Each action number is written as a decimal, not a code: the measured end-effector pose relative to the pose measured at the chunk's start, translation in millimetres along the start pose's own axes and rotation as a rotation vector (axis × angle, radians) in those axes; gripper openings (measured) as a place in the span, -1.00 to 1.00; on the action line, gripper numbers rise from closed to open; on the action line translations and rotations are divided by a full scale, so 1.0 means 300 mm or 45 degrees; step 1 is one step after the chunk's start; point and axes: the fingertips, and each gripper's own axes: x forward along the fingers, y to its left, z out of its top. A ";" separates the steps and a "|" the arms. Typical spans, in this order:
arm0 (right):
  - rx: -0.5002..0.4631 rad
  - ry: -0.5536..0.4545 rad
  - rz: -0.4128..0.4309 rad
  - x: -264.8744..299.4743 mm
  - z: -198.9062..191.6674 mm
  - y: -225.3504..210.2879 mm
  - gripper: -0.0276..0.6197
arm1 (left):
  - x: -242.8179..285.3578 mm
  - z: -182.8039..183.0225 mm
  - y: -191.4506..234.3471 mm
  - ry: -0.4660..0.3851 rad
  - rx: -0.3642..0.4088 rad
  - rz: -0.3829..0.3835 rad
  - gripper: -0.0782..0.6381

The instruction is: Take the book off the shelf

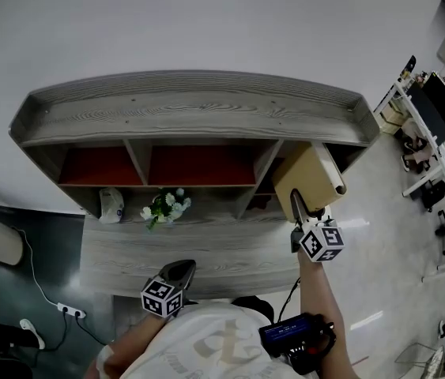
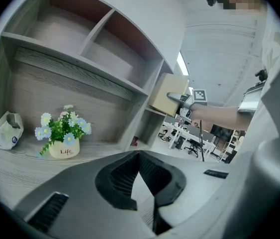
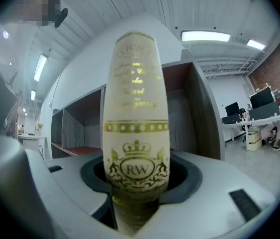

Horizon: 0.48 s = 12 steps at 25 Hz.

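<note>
Cream book (image 3: 136,118) with gold crest clamped in hand-held gripper (image 3: 136,183), grey shelf (image 3: 199,113) behind, office desks (image 3: 274,119) far right

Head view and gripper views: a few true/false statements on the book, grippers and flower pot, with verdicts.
1. The right gripper is shut on the book. True.
2. The book lies flat on the shelf's top board. False: it is held up at the mouth of the right-hand compartment, tilted.
3. The flower pot stands on the lower board, left of the book. True.
4. The left gripper holds the flower pot. False: its jaws are together on nothing, and it hangs near the person's body, apart from the pot.
5. The left and middle upper compartments are packed with books. False: no books show in them.
</note>
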 end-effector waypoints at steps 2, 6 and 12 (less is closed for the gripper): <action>0.028 -0.011 0.005 -0.024 -0.004 -0.005 -0.23 | 0.006 -0.002 -0.008 0.004 0.005 -0.011 -0.78; 0.077 -0.030 0.014 -0.075 -0.011 -0.015 -0.23 | 0.016 -0.006 -0.025 0.015 0.015 -0.032 -0.78; 0.113 -0.052 0.015 -0.148 -0.019 -0.030 -0.23 | 0.035 -0.013 -0.050 0.030 0.029 -0.070 -0.78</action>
